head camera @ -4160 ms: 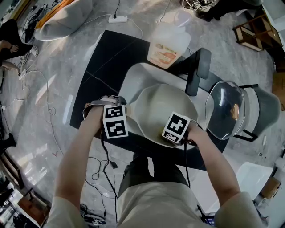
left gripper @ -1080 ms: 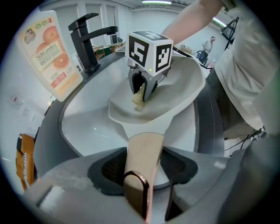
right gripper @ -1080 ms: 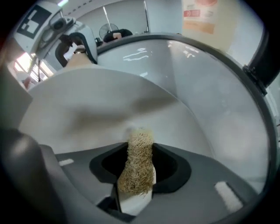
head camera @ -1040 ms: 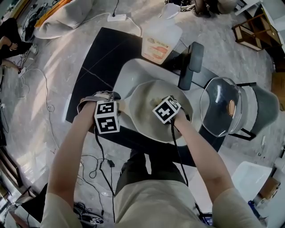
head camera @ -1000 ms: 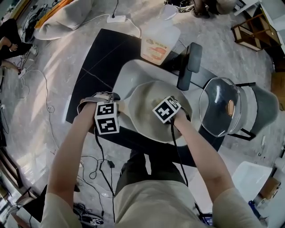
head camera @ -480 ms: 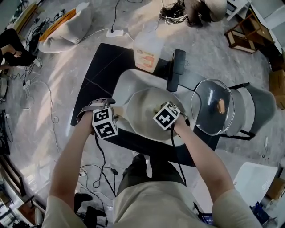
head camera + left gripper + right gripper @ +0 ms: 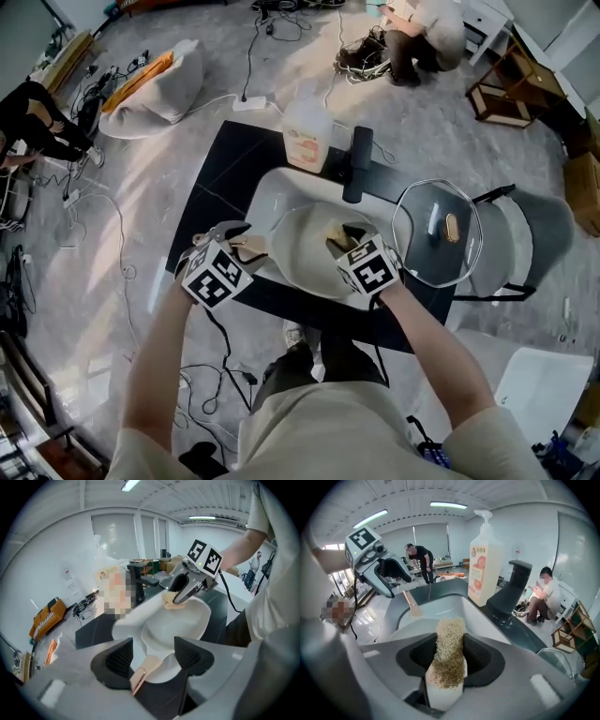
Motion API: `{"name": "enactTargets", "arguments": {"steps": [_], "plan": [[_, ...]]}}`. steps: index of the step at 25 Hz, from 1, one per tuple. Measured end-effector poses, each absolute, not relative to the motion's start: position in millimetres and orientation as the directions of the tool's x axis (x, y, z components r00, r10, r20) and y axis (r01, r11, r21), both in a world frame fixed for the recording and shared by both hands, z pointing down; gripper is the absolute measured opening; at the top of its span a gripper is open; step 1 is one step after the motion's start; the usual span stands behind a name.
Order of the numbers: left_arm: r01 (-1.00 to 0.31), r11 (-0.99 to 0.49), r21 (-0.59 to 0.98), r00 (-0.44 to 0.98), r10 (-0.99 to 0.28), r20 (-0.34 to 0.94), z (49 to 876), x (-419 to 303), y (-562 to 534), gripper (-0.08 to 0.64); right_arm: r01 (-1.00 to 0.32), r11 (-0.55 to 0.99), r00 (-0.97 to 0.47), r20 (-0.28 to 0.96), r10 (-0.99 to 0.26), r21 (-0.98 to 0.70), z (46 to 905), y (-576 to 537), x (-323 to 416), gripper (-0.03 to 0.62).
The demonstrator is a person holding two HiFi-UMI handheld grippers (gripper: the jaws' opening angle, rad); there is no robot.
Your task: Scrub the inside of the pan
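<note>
A cream pan [image 7: 305, 253] sits in the white sink [image 7: 267, 199]. Its tan handle [image 7: 140, 677] points left. My left gripper [image 7: 154, 657] is open at the pan's left. The handle lies between its jaws, and neither pad touches it. In the head view the left gripper [image 7: 241, 247] is at the handle [image 7: 253, 249]. My right gripper [image 7: 450, 654] is shut on a white sponge with a coarse tan scrub face [image 7: 449, 644]. It holds the sponge [image 7: 336, 243] over the pan's inside, at the right. The left gripper view also shows the right gripper [image 7: 185, 591] and the sponge [image 7: 171, 603] above the pan [image 7: 180, 620].
A soap pump bottle [image 7: 307, 139] and a black faucet [image 7: 356, 164] stand behind the sink on the black counter [image 7: 220, 178]. A glass lid [image 7: 436, 230] rests on a grey stand to the right. Cables and a cushion lie on the floor, and people are in the background.
The right gripper has drawn the sponge from the pan's middle toward its near right side. The left gripper has shifted slightly nearer to me. The head view now takes in more of the room.
</note>
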State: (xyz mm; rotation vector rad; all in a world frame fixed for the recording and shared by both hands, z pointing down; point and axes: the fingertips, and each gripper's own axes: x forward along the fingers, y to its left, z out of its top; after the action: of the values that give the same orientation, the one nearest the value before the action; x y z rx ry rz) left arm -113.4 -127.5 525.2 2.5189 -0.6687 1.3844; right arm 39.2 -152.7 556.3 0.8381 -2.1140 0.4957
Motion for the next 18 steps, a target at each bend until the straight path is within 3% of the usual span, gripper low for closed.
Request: {"name": "enactTargets", "arguments": {"steps": [9,12,18], "plan": [[-0.534,-0.837,-0.120,0.558,-0.455,0.694,442.1,-84.4,-124.5,0.221,-0.749,0.659,-0.541,0.634,-0.552,-0.066,449.1,-138.9,51.9,0.175],[-0.544,-0.825,-0.157,0.589,-0.508,0.629,402.0,-73.4,-127.6,0.162,-0.759,0.645,-0.573,0.560,-0.598,-0.088,408.9,-139.8,53.6,0.175],[-0.568,-0.795,-0.210,0.640,-0.588,0.495,327.3,-53.4,-119.6,0.129,-0.735,0.662,-0.662,0.371,-0.652,-0.148,324.2,-131.7,51.8,0.175]]}}
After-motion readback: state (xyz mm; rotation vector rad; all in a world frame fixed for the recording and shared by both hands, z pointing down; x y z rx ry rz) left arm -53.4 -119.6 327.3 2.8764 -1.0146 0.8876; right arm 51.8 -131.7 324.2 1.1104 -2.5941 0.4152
